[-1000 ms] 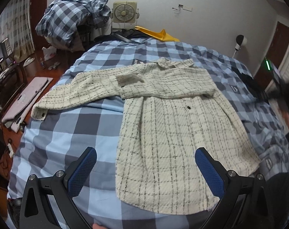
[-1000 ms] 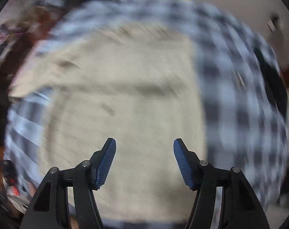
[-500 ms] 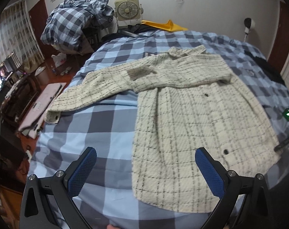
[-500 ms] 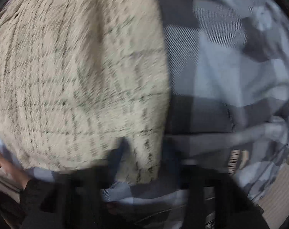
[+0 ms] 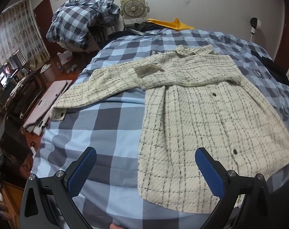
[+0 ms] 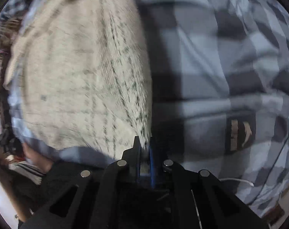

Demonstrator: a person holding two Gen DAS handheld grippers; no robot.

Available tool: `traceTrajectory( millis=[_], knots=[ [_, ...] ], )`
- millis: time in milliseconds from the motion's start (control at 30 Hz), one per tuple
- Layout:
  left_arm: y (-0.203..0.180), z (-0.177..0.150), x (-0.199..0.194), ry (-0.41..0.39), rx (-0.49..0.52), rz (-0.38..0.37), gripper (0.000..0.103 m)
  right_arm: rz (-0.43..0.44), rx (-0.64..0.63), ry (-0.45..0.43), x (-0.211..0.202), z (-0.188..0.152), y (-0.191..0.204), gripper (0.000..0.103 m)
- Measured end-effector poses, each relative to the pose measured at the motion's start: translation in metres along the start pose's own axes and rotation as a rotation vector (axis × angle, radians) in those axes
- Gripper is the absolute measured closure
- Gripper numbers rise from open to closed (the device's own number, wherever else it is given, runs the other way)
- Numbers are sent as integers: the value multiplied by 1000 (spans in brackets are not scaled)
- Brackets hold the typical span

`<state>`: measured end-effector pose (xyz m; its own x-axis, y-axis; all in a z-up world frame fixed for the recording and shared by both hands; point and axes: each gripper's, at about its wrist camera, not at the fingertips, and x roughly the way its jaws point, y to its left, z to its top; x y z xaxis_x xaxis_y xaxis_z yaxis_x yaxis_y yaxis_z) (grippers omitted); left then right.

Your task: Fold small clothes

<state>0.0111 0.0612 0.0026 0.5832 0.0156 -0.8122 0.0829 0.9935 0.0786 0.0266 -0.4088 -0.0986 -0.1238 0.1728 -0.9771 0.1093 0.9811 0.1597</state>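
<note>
A cream plaid shirt (image 5: 201, 114) lies flat on the blue checked bed (image 5: 98, 126), one sleeve folded across the chest, the other sleeve (image 5: 83, 97) stretched out to the left. My left gripper (image 5: 144, 168) is open and empty, hovering above the shirt's near hem. In the right wrist view, which is blurred, my right gripper (image 6: 144, 145) is shut on the shirt's (image 6: 83, 72) lower right hem corner, the cloth pinched between the blue pads.
A heap of checked bedding (image 5: 81, 19) and a small fan (image 5: 133, 7) stand behind the bed by the wall. A yellow item (image 5: 171, 22) lies at the bed's far edge. Cluttered floor and a screen (image 5: 8, 72) are at left.
My right gripper dropped to the shirt's right hem corner and closed on it. The left gripper drifted left and stayed open.
</note>
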Motion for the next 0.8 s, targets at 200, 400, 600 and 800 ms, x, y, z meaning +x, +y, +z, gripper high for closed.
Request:
traceTrajectory(
  millis=[200, 400, 600, 800],
  knots=[
    [-1, -4, 3, 22, 8, -5, 0, -297, -25, -33, 12, 8, 25, 84],
    [-1, 4, 9, 29, -19, -20, 0, -248, -141, -387, -89, 3, 128, 16],
    [-4, -3, 21, 64, -2, 7, 0, 79, -127, -592, -71, 1, 194, 1],
    [4, -5, 39, 121, -22, 53, 0, 141, -112, -490, 31, 41, 228, 1]
  ],
)
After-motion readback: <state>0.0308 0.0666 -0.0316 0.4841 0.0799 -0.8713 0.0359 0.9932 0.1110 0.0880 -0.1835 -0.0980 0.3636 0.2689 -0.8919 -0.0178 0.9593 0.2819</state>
